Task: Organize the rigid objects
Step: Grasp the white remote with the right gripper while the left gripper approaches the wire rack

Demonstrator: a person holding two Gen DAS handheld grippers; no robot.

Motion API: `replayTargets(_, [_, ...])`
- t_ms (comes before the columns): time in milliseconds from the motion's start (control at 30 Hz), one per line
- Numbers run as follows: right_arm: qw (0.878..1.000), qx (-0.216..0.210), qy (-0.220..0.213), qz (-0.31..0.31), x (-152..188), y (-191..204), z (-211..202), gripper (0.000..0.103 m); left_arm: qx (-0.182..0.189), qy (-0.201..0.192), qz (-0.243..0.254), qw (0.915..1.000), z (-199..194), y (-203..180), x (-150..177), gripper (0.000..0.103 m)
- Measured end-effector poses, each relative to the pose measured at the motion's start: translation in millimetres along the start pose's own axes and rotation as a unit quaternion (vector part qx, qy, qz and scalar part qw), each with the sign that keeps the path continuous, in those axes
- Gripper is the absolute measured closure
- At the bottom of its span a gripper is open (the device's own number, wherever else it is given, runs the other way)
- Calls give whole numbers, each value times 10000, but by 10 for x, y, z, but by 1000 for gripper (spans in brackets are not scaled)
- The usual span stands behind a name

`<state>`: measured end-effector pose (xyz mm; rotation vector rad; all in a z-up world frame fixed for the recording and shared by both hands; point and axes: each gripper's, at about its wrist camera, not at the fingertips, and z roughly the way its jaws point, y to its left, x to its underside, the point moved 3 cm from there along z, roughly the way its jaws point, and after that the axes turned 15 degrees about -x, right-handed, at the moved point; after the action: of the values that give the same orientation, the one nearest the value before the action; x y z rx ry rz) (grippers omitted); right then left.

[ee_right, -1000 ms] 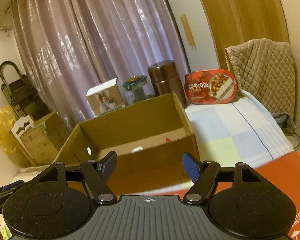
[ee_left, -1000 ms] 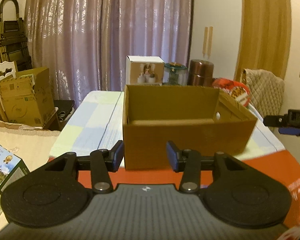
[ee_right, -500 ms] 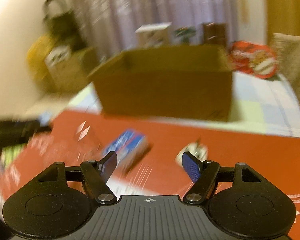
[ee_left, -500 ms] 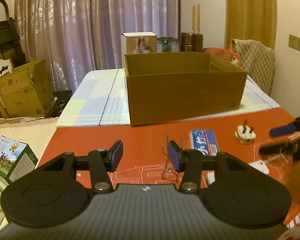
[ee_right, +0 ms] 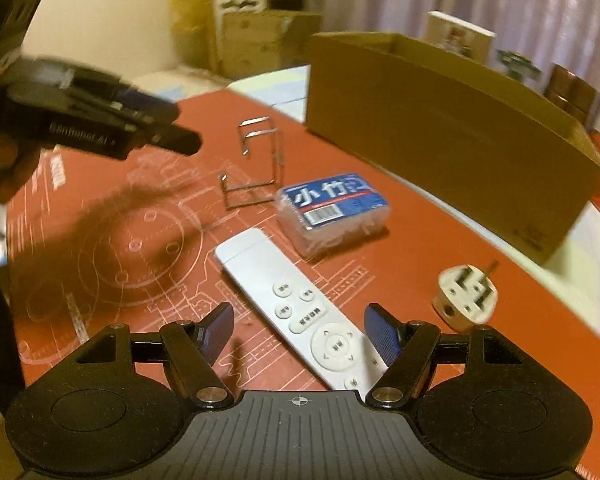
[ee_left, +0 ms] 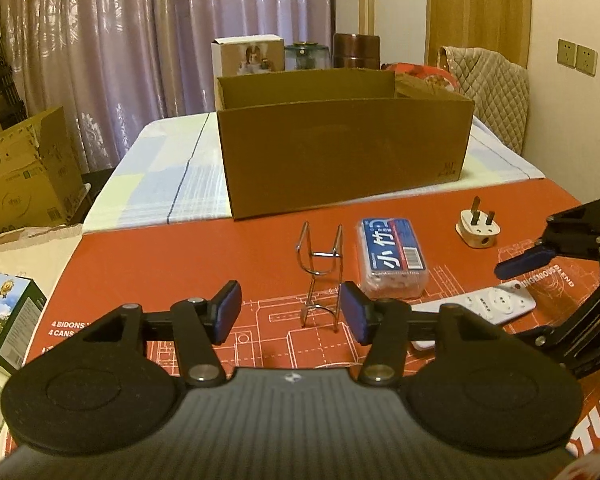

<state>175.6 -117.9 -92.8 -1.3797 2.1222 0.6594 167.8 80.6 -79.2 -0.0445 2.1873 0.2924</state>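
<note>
A: What does the left hand-held gripper (ee_left: 291,312) do?

B: Its jaws are opening, with nothing pressed between the blue pads. A wire rack (ee_left: 321,276) stands upright just beyond the tips, and I cannot tell if its near legs are already between them. The pads do not touch it.

A: And the right hand-held gripper (ee_right: 300,330)?

B: It stands apart, gripping nothing. The button end of a white remote control (ee_right: 296,308) lies between its fingers, flat on the red surface (ee_right: 120,240). The pads are on both sides of the remote without pressing on it.

A: Where are the other things, seen from the remote?

B: Just behind the remote is a clear packet with a blue label (ee_right: 334,208). To the left of this packet is the wire rack, seen again from the right wrist. To the right of the remote, well apart, a white plug (ee_right: 465,294) lies with its pins up.

A: And the box?

B: An open cardboard box (ee_left: 344,144) stands behind all of them, on a checked cloth (ee_left: 160,184) at the far edge of the red surface. Behind the box I see a small white carton (ee_left: 248,56) and a brown canister (ee_left: 356,50). The view of the right wrist is blurred, so small details there I cannot read.
</note>
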Motion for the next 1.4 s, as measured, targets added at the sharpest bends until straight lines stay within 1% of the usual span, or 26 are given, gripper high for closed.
replayTargets(100, [9999, -91, 96, -34, -1, -36, 95, 34, -11, 58, 27, 10000, 31, 4, 16, 53])
replayTargets(233, [9997, -216, 119, -6, -20, -85, 186, 34, -23, 93, -2, 10000, 56, 17, 16, 53])
replayTargets(367, [9990, -327, 149, 250, -49, -124, 239, 34, -23, 89, 36, 10000, 60, -5, 20, 51])
replayTargets(433, [9987, -362, 204, 279, -64, -77, 231, 35, -30, 98, 44, 9999, 66, -10, 24, 51])
replayTargets(533, [9981, -460, 308, 275, -60, 30, 219, 38, -55, 109, 18, 9999, 66, -9, 19, 51])
replayTargets(667, [9973, -593, 293, 334, -55, 110, 202, 50, -80, 117, -6, 9999, 69, -7, 17, 51])
replayTargets(767, [9968, -682, 147, 388, -78, 120, 206, 50, -89, 124, -25, 9999, 70, -5, 21, 51])
replayTargets(833, [9976, -602, 23, 345, -101, 144, 216, 50, -104, 137, -32, 9998, 75, -3, 26, 51])
replayTargets(933, [9986, -476, 34, 216, -117, 181, 288, 50, -120, 157, -41, 9998, 84, 3, 32, 51])
replayTargets(1067, [9986, -455, -20, 261, -116, 208, 335, 50, -126, 164, -71, 9998, 89, 13, 30, 51])
replayTargets(1133, [9986, -422, -60, 307, -111, 204, 331, 53, -116, 166, -79, 9998, 90, 15, 30, 51])
replayTargets(1200, [9985, -374, -106, 377, -109, 194, 321, 64, -105, 169, -75, 9998, 90, 8, 28, 51])
replayTargets(1267, [9987, -306, -105, 402, -103, 190, 304, 67, -96, 166, -72, 9998, 89, 1, 25, 51])
replayTargets(1400, [9982, -45, -160, 582, -96, 181, 243, 68, -90, 168, -74, 9998, 85, -2, 27, 51])
